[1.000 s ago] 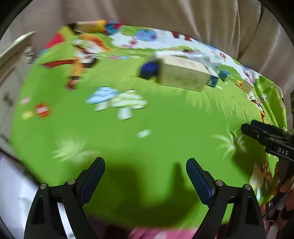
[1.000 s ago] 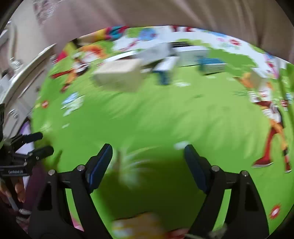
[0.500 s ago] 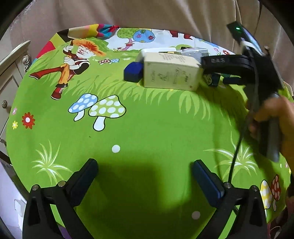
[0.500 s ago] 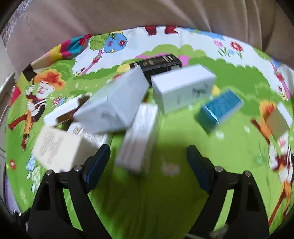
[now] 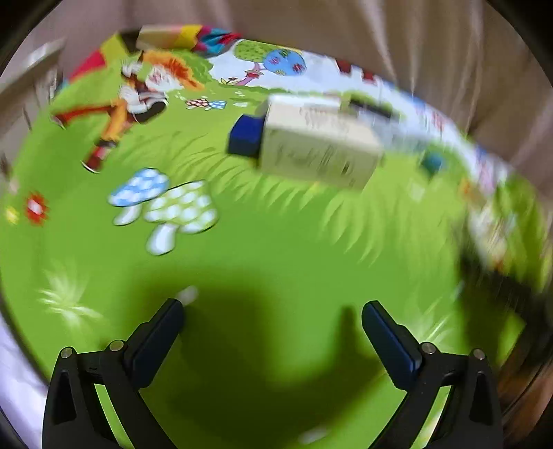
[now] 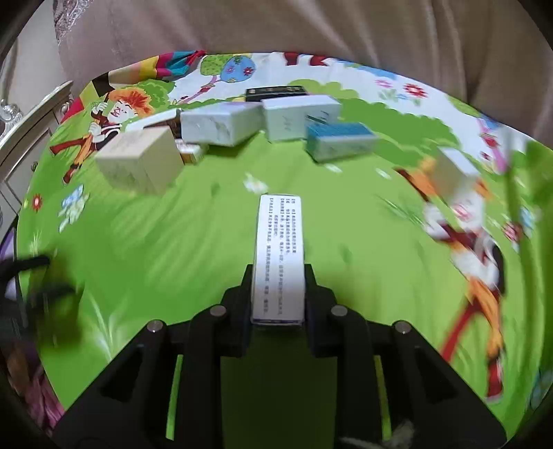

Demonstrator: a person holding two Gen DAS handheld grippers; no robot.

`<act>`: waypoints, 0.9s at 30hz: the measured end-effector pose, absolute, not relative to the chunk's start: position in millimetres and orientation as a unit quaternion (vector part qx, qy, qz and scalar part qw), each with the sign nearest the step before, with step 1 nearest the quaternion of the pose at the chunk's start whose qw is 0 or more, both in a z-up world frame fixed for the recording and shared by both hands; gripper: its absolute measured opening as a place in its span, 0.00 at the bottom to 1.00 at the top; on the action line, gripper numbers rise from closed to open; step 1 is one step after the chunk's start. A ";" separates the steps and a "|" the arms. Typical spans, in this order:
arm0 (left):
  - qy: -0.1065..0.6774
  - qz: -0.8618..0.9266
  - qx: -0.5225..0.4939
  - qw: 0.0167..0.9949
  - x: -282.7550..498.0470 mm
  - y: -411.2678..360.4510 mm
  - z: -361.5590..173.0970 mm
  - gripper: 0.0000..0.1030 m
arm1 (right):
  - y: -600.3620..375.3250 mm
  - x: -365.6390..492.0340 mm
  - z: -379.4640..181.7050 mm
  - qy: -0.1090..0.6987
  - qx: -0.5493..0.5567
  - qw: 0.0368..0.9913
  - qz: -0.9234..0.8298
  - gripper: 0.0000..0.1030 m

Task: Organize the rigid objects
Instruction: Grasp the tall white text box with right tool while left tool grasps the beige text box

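My right gripper (image 6: 278, 273) holds a narrow white box (image 6: 279, 241) with printed text, lifted above the green cloth; its jaws are closing, and the pads press the box's long sides. Beyond it lies a pile: a beige box (image 6: 138, 162), a marbled white box (image 6: 221, 126), a plain white box (image 6: 297, 115), a teal box (image 6: 340, 140) and a black box (image 6: 276, 91). My left gripper (image 5: 272, 305) stands open over bare cloth with nothing between its fingers. In its blurred view the beige box (image 5: 318, 152) lies far ahead, with a dark blue box (image 5: 247, 138) against its left end.
A cartoon-printed green tablecloth (image 6: 172, 241) covers the round table. A small pale box (image 6: 456, 165) lies apart at the right. Beige curtains (image 6: 311, 27) hang behind the table, and a pale cabinet edge (image 6: 31, 117) shows at the left.
My right gripper has shut on the narrow white box and drawn it back from the pile. The left view has shifted and blurred; the right gripper has left its middle right.
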State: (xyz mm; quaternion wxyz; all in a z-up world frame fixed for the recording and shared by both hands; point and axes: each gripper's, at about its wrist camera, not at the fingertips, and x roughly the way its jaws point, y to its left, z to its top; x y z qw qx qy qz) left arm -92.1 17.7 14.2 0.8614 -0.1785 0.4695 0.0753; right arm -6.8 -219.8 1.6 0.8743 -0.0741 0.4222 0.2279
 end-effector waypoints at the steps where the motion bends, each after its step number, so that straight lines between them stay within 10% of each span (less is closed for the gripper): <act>1: 0.461 0.081 -0.219 0.856 -84.5 20.0 15.8 1.00 | -226.0 -12.9 1.3 0.419 -0.076 0.876 0.226 0.28; 8: 0.377 0.248 -0.483 0.751 -28.3 40.6 28.8 1.00 | -223.9 -14.9 0.6 0.417 -0.089 0.878 0.219 0.28; 27: 0.477 0.200 -0.433 0.738 17.9 98.1 36.2 0.96 | -234.0 -11.3 1.2 0.421 -0.056 0.874 0.236 0.29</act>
